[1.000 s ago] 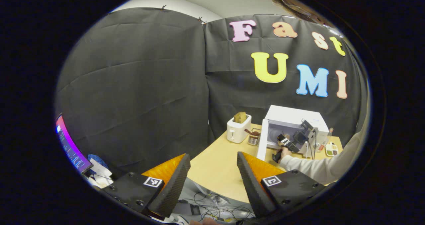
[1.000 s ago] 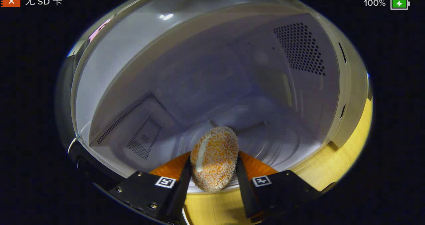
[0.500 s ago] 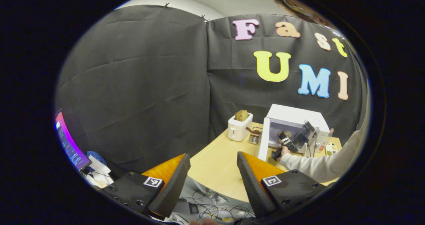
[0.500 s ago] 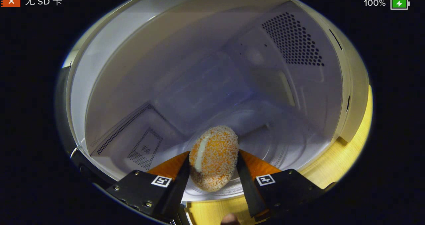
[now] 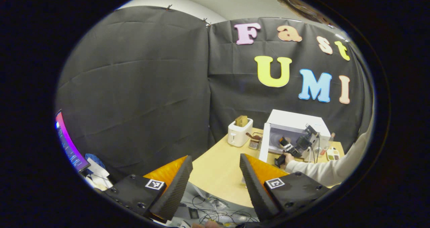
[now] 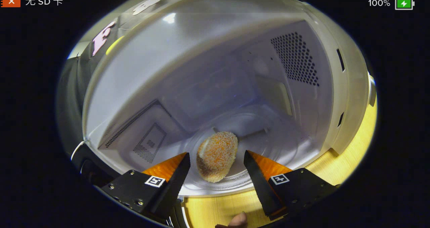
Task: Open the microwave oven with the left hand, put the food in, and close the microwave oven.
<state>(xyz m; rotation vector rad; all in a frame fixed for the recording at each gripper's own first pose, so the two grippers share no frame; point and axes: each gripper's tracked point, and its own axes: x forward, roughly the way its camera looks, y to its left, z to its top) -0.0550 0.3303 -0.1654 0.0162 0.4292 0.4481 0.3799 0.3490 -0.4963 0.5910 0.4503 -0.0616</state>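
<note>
The food [image 6: 216,155] lies on the microwave oven's [image 6: 215,86] glass turntable — the right gripper [image 6: 216,162] spread apart around it, touching nothing; the left gripper [image 5: 215,167] gapes empty, well away.

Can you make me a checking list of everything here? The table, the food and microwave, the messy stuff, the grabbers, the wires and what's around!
Surface: tan wooden table, bare in front.
Job's things: white microwave, door swung open; breaded food lying on the glass turntable inside.
Clutter: white toaster with bread; small rack beside it; small items right of the microwave, too small to tell.
Grippers: left gripper open, empty, back from the table; right gripper open at the microwave mouth, fingers apart from the food.
Cables: tangle of wires below the table edge.
Surroundings: black cloth wall; lit monitor far left; a white sleeve.
</note>
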